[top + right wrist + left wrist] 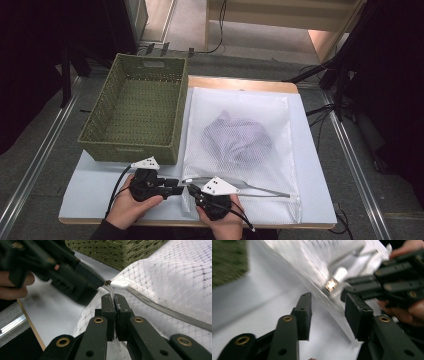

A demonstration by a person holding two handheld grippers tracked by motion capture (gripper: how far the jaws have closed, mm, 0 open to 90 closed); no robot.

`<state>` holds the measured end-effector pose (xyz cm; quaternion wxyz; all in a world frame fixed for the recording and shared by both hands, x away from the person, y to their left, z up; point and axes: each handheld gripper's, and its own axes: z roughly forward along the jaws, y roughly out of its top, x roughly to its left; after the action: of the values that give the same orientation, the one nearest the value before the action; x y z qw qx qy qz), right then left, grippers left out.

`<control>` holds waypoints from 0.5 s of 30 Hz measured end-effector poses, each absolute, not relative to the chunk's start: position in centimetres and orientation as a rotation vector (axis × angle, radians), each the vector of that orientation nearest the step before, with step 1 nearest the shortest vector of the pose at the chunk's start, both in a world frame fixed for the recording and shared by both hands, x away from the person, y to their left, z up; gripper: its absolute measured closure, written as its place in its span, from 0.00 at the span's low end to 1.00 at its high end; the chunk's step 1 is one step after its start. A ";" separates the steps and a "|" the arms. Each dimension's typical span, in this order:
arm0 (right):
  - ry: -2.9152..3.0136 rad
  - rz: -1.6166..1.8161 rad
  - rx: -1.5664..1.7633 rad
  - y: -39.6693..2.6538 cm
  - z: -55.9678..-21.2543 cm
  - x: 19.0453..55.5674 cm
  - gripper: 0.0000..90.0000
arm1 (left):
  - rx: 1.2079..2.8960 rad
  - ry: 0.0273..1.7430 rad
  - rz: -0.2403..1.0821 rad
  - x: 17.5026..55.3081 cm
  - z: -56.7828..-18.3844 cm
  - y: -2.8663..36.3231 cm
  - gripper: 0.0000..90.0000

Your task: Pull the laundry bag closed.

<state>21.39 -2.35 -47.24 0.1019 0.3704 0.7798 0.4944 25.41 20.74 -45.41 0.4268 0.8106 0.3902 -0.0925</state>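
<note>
Right gripper pinched tight on the near edge of the white mesh bag, just beside the zip's end; pads pressed together with fabric between. Left gripper partly spread, nothing between the pads, aimed at the white zip pull at the bag's near left corner. Blurred there, so contact with the pull impossible to tell. Inside the bag, a crumpled lilac cloth. Left of the bag, touching its side, a green woven basket. Under the bag, a pale table.
</note>
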 end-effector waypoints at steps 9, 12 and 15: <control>2.324 1.471 1.098 -2.3 -47.5 21.5 0.98 | 2.045 0.946 -0.255 25.5 -46.2 20.9 0.83; 2.344 1.481 1.113 -2.4 -47.6 21.7 0.96 | 2.041 0.935 -0.251 25.5 -46.3 21.0 0.96; 2.362 1.502 1.121 -2.5 -47.5 21.9 0.88 | 2.056 0.924 -0.221 25.4 -46.2 21.0 0.99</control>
<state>21.86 -2.52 -47.54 0.0631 0.3709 0.7819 0.4971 25.35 21.00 -46.16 0.4245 0.8219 0.3695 -0.0882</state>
